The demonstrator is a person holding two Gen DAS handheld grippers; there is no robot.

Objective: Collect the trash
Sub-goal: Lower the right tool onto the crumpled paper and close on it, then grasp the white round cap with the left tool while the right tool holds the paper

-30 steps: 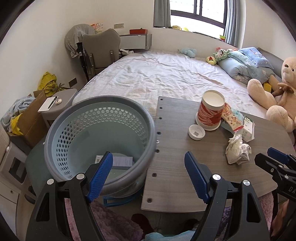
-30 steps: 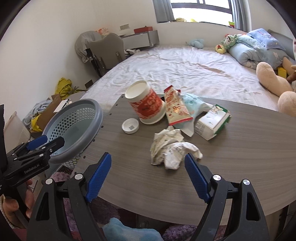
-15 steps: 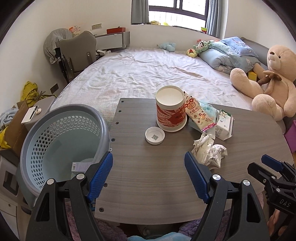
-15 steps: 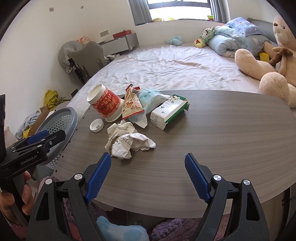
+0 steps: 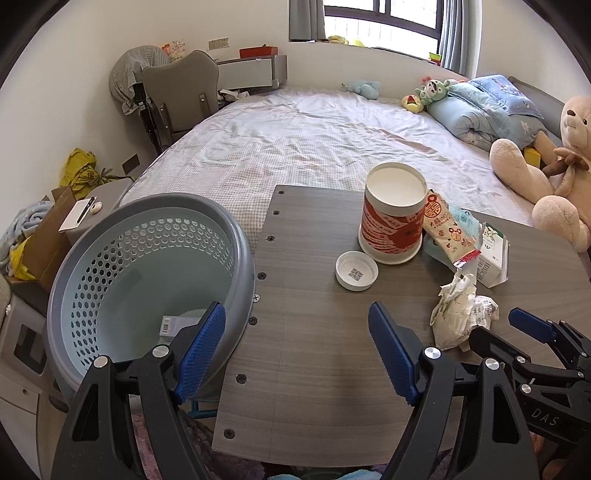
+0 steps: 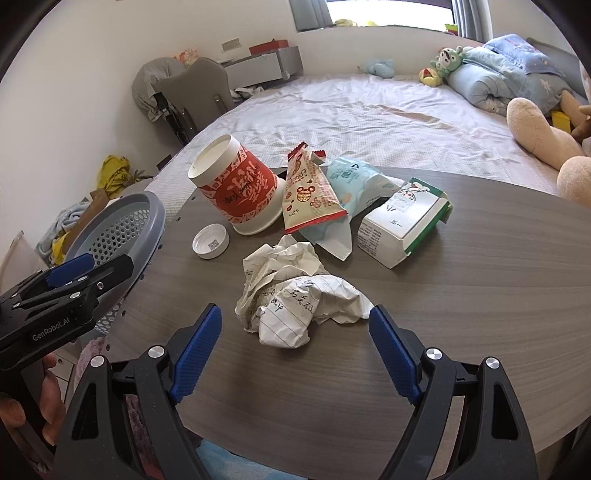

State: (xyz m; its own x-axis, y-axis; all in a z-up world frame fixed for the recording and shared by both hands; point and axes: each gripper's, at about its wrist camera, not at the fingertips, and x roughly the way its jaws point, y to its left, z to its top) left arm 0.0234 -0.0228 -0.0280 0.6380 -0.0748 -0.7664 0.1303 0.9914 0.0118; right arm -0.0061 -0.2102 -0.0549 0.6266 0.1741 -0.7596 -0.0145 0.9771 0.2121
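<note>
White walls, bright window [image 5: 380,18], large bed [image 5: 314,140], grey chair [image 5: 181,92], possibly desk behind.

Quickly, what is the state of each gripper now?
Left gripper: open, holding nothing.
Right gripper: open, empty, crumpled paper just ahead.

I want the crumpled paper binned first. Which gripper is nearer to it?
Right. The right gripper is open right at the crumpled paper; the left gripper sits off to its left, beside the basket.

Grey wood table [image 6: 461,295] carries cup [image 6: 236,192], cap [image 6: 210,240], wrappers [image 6: 310,195], carton [image 6: 402,221], crumpled paper [image 6: 295,291].
</note>
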